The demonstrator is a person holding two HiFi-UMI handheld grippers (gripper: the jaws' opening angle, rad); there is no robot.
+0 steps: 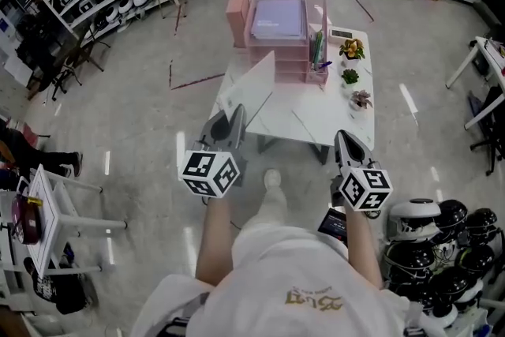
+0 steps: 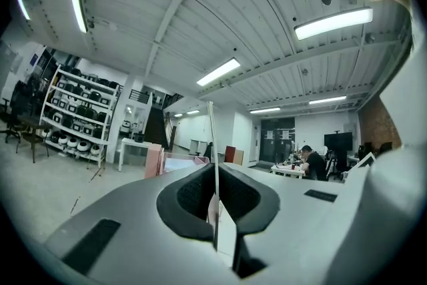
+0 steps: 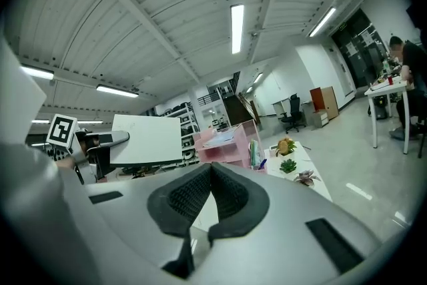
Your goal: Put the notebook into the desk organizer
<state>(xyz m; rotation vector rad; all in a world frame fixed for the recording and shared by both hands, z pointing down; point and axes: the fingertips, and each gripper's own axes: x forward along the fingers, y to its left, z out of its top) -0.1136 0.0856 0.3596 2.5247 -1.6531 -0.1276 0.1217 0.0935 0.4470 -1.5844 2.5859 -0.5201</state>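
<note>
White notebook [image 1: 251, 83], one, in left gripper [image 1: 236, 117]; one pink organizer [image 1: 278, 58], three plants [image 1: 349, 76].

Surface [image 1: 323, 118] is seen bare at frame centre; upper end is occupied by desk organizer [image 1: 276, 51], right edge is lined by potted plants [image 1: 350, 76].

The left gripper [image 2: 215, 173] clamps the thin white notebook [image 2: 225, 231], seen edge-on and upright between its jaws
</note>
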